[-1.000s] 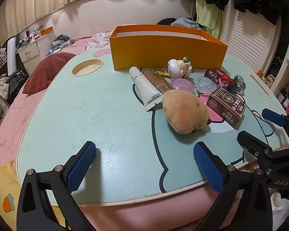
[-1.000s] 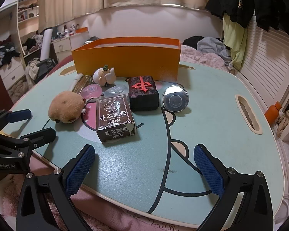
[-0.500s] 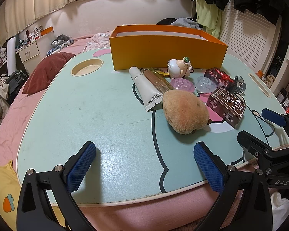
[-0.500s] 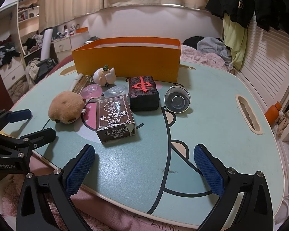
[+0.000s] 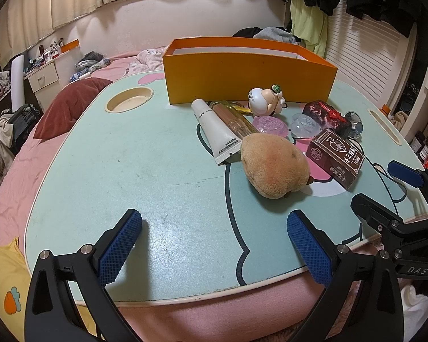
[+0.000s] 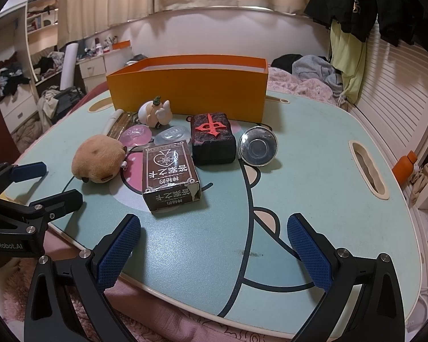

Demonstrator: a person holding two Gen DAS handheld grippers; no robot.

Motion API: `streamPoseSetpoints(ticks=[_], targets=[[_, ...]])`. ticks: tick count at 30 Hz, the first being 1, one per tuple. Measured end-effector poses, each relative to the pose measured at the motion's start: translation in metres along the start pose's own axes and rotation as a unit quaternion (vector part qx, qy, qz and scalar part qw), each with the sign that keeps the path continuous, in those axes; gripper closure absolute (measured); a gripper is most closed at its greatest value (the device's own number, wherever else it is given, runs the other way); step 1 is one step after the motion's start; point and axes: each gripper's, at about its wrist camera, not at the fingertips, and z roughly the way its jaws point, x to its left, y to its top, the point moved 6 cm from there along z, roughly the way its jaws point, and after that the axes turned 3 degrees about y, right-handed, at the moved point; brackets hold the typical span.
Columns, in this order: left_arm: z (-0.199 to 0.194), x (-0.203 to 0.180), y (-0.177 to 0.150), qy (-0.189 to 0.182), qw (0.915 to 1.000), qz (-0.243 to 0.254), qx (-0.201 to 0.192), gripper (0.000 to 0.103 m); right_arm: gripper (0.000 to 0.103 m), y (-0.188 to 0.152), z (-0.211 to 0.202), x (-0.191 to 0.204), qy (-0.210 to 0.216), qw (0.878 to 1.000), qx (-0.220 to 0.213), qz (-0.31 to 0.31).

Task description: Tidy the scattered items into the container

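Observation:
An orange box (image 5: 248, 71) stands at the back of the mint table (image 5: 128, 156); it also shows in the right wrist view (image 6: 188, 92). In front of it lie a brown plush (image 5: 274, 168), a white tube (image 5: 216, 128), a brown card box (image 6: 168, 176), a black block with a red mark (image 6: 212, 138), a small metal bowl (image 6: 258, 146), a white figurine (image 6: 155, 112) and two clear lids (image 6: 172, 135). My left gripper (image 5: 214, 242) is open and empty near the front edge. My right gripper (image 6: 214, 245) is open and empty, short of the card box.
The table has a round cup recess (image 5: 128, 103) at the back left and a handle slot (image 6: 366, 168) at the right. A pink bed surrounds the table. An orange bottle (image 6: 403, 165) stands off the right edge.
The small metal bowl has rocked slightly. Both grippers have stayed in place and open.

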Motion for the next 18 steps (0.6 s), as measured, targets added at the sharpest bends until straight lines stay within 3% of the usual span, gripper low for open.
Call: streamPoseSetpoints(ticks=[11,15,18], targets=[[-0.001,0.002,0.001,-0.004,1.0,0.004,-0.001,0.002,0.0,0.0,-0.001,0.002,0.003,1.0,-0.005,0.001],[-0.006,0.009,0.006,-0.006,0.9999,-0.009,-0.012,0.002,0.013,0.005,-0.006,0.006,0.029,0.999,-0.017,0.01],[-0.013,0.013,0.013,0.0,0.9994,-0.015,-0.031,0.003,0.013,0.01,-0.007,0.007,0.026,0.999,-0.026,0.008]])
